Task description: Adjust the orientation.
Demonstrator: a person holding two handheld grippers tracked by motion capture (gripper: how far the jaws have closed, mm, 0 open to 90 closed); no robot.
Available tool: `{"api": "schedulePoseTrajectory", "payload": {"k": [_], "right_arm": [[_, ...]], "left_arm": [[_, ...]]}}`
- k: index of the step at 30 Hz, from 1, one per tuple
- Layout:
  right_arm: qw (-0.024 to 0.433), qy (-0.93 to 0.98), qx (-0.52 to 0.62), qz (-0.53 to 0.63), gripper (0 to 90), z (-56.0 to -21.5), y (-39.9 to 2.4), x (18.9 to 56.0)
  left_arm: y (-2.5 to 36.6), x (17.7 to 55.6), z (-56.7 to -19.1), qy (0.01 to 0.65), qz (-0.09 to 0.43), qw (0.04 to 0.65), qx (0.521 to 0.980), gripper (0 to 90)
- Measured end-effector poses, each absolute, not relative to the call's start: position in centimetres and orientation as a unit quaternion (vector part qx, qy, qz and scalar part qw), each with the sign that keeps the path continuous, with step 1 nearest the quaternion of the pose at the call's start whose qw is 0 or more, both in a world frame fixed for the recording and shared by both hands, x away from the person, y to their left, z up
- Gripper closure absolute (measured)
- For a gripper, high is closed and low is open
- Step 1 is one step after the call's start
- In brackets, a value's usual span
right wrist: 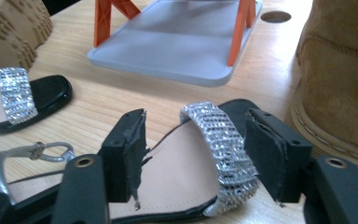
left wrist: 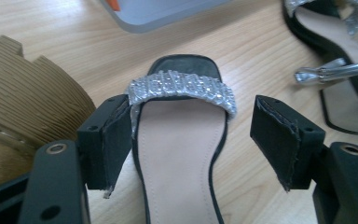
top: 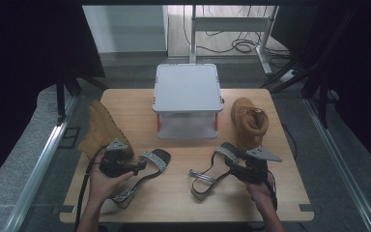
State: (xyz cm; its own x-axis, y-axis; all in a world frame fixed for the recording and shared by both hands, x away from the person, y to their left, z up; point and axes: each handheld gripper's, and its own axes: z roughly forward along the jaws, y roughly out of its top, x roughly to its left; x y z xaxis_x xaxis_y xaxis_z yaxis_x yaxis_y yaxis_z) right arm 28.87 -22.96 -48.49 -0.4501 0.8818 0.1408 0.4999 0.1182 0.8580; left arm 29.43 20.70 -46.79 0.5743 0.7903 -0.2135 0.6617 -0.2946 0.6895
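High view: L gripper [top: 137, 167] over left sandal [top: 142, 176], R gripper [top: 232, 163] over right sandal [top: 212, 169], pads too small to read. L gripper view: jaws apart, straddling the sandal's glitter strap [left wrist: 182, 88], heel cut off. R gripper view: jaws apart around the strap, near pad maybe touching, can't tell.

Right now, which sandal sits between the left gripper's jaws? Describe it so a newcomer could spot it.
Start at the grey shelf stand mid-table, then look toward its near-left. There lies the black sandal beside a tipped tan boot. Unlike its twin on the right, its sparkly toe strap points toward the stand.
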Motion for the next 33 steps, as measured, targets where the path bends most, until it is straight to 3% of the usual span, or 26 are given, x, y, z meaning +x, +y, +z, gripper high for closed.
{"api": "schedulePoseTrajectory", "payload": {"k": [12, 20, 33], "right_arm": [[0.195, 0.720, 0.457, 0.485, 58.4, -47.0, -21.1, 27.6], [0.194, 0.721, 0.426, 0.511, 88.2, -46.4, -18.0, 26.3], [0.172, 0.741, 0.419, 0.495, 89.2, -48.5, -12.2, 22.7]], "left_arm": [[21.1, 28.6, -47.2, 0.464, 0.075, 0.373, 0.800, 29.7], [21.0, 28.5, -47.0, 0.454, 0.067, 0.381, 0.802, 29.8], [20.6, 29.0, -46.9, 0.446, 0.063, 0.378, 0.809, 30.1]]}}
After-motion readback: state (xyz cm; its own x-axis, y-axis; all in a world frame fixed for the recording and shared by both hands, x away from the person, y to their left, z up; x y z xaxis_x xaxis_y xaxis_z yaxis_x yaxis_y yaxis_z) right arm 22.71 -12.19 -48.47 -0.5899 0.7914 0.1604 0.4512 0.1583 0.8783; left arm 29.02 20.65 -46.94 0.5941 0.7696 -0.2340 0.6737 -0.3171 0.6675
